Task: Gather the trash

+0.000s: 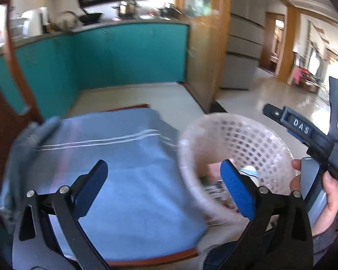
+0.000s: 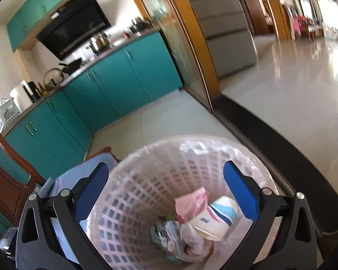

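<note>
Black tongs (image 2: 165, 174) with blue pads (image 2: 241, 191), silver screws; sleeve (image 1: 333, 236) seemingly grey.

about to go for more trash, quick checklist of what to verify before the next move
1. Left gripper empty: ok, jaws wide apart with nothing between the pads.
2. Right gripper empty: ok, open above the basket, nothing pinched.
3. Trash in the lattice waste basket: ok, paper cup, pink wrapper and crumpled packets lie at the bottom.
4. Basket liner in place: ok, clear plastic wraps the rim.
5. Blue cloth free of trash: ok where visible; blur hides its left edge.
6. Basket standing stable: cannot tell, its base is hidden.
</note>
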The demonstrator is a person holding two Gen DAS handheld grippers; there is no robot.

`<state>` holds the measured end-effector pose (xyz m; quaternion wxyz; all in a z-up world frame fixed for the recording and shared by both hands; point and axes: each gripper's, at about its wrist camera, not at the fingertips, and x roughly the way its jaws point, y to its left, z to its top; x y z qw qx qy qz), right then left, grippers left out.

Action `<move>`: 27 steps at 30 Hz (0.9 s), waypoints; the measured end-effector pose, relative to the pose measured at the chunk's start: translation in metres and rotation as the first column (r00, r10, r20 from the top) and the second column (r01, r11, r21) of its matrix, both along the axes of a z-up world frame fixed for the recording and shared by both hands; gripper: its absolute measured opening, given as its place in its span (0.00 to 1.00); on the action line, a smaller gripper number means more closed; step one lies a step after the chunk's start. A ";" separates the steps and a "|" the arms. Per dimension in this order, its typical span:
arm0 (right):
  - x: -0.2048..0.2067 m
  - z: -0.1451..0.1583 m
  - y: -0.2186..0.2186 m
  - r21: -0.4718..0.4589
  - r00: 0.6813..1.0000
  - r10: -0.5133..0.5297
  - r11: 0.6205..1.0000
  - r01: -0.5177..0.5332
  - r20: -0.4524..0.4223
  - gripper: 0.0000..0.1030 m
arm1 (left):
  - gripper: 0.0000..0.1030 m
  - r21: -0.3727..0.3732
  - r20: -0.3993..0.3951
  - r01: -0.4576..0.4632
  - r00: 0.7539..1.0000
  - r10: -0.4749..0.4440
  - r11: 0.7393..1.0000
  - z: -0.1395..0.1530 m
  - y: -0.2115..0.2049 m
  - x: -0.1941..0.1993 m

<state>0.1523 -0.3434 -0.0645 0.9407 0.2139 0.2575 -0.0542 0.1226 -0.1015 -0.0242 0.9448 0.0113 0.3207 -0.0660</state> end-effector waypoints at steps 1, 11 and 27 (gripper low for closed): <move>-0.003 0.003 0.005 -0.021 1.000 -0.001 1.000 0.002 0.020 0.97 | 0.97 0.004 0.017 -0.031 0.999 0.031 0.999 0.005 0.012 -0.010; -0.089 0.007 0.089 -0.211 0.993 0.119 0.971 -0.113 0.016 0.97 | 0.97 0.041 0.121 -0.124 0.985 0.119 0.991 0.025 0.083 -0.083; -0.175 0.086 0.180 -0.406 0.958 0.219 0.905 -0.129 0.183 0.97 | 0.97 0.055 0.207 -0.230 0.955 0.214 0.972 0.044 0.143 -0.157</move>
